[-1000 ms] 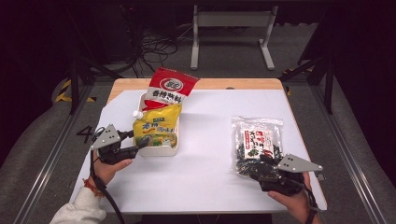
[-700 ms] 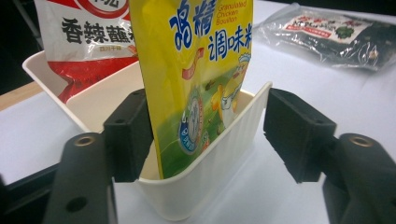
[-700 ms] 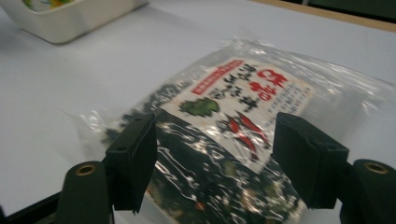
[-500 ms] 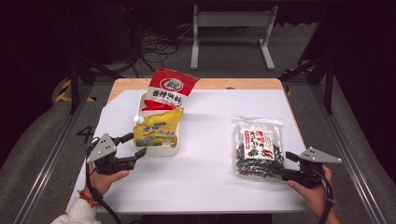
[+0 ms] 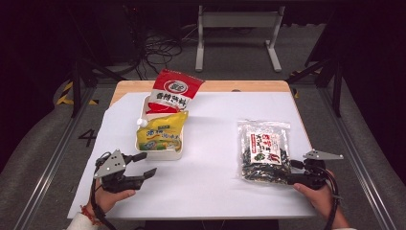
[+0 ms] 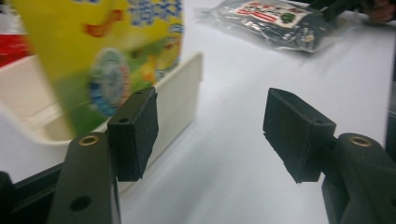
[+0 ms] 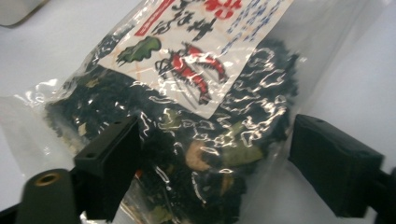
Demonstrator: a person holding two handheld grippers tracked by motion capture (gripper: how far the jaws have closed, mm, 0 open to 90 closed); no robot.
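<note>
A cream tray (image 5: 163,154) (image 6: 187,88) left of centre holds a yellow packet (image 5: 160,134) (image 6: 107,51), and a red packet (image 5: 172,91) leans on its far end. My left gripper (image 5: 147,164) (image 6: 210,130) hovers open just off the tray's near left corner. Its jaws have just been closing a little, with nothing between them. A clear bag of dark dried seaweed (image 5: 264,148) (image 7: 196,70) with a white label lies flat at the right. My right gripper (image 5: 291,171) (image 7: 215,158) sits at the bag's near right corner. Its jaws have just been opening, and the bag's bottom lies loosely between them.
A white sheet (image 5: 210,182) covers the table, with a wooden strip (image 5: 239,86) bare along the far edge. Beyond the table stand a metal frame's legs (image 5: 273,52) and cables on a dark floor. The sheet between the tray and the bag is bare.
My left gripper has drawn back from the yellow packet toward the near edge. My right gripper has slid right, from over the bag's bottom to its corner. The packets and the bag lie as before.
</note>
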